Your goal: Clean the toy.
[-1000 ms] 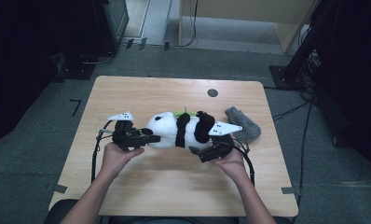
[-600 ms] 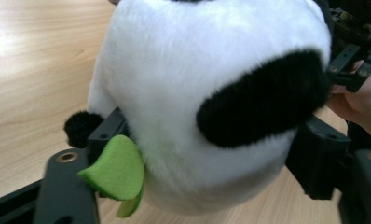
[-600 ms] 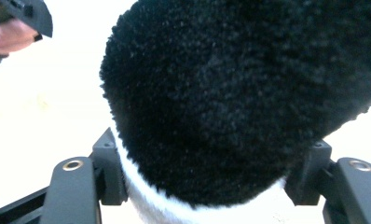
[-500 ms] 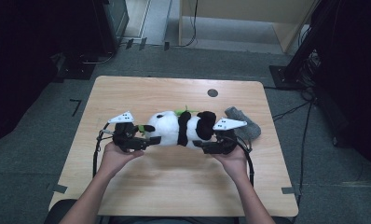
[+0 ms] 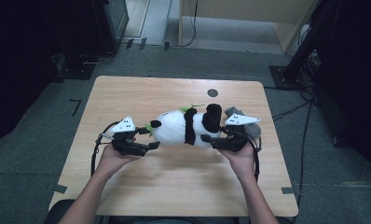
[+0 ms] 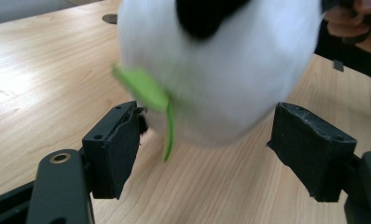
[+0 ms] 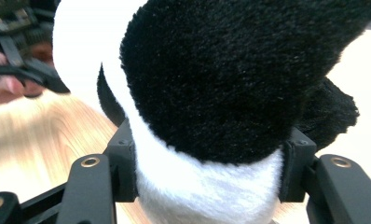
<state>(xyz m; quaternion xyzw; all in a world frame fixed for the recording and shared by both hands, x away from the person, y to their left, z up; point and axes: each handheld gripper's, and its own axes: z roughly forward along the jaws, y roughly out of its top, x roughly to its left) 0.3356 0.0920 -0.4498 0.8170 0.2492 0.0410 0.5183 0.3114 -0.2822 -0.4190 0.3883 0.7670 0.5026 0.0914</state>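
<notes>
right gripper (image 7: 207, 172) clamped on the plush panda's (image 5: 188, 126) black-and-white rear end, jaws just closing in, likely to lift or hold it over the table (image 5: 141, 93); left gripper (image 6: 211, 158) slack, jaws apart and clear of the head; up close, a green leaf (image 6: 146, 88); from above, a grey toy (image 5: 251, 126) far right

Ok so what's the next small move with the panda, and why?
Probably close the left gripper on the panda: its jaws stand apart on either side of the head, just opened, not pressing. The right gripper already squeezes the other end.
</notes>
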